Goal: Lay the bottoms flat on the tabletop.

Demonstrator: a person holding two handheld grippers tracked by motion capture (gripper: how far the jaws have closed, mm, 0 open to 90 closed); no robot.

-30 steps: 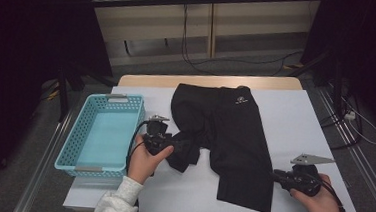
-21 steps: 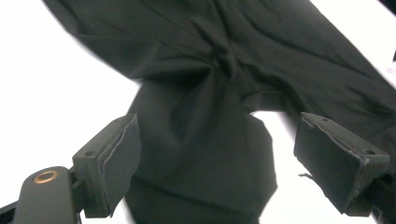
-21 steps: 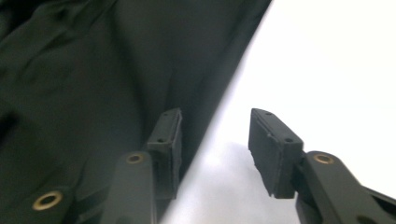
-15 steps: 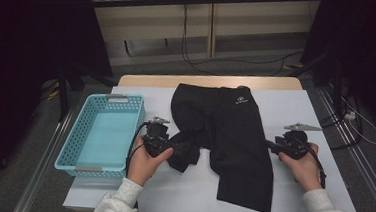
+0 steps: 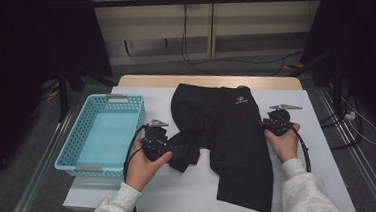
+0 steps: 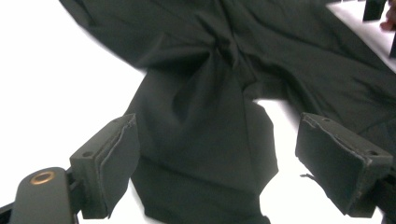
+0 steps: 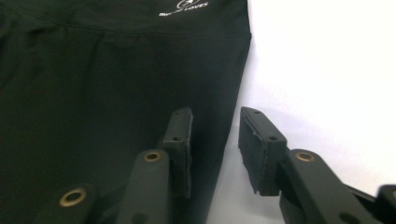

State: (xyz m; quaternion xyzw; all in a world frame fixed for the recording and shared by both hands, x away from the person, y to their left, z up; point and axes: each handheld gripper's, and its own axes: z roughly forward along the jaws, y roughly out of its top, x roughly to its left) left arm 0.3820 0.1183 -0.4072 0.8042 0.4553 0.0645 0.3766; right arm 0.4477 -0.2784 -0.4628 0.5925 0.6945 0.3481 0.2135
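A black pair of shorts point(image 5: 234, 139) lies flat on the white table point(image 5: 322, 160), with the waistband and its small white logo point(image 7: 184, 7) at the far end. One leg is bunched up at the left. My left gripper point(image 5: 174, 147) stands wide open with that bunched leg point(image 6: 196, 70) between its jaws point(image 6: 215, 154), and the pads are not pressing it. My right gripper point(image 5: 264, 124) is at the shorts' right edge point(image 7: 93, 93) below the waistband. Its jaws point(image 7: 215, 126) have just been closing, one over the cloth and one over the bare table, with a gap left.
A light blue plastic basket point(image 5: 73, 143) sits on the left part of the table, close to my left hand. Bare white tabletop runs to the right of the shorts. Beyond the table's far wooden edge point(image 5: 208, 81) are the floor, cables and dark stands.
My right hand has travelled from the table's near right corner up along the shorts' right edge toward the waistband. The left hand and the bunched leg have stayed put.
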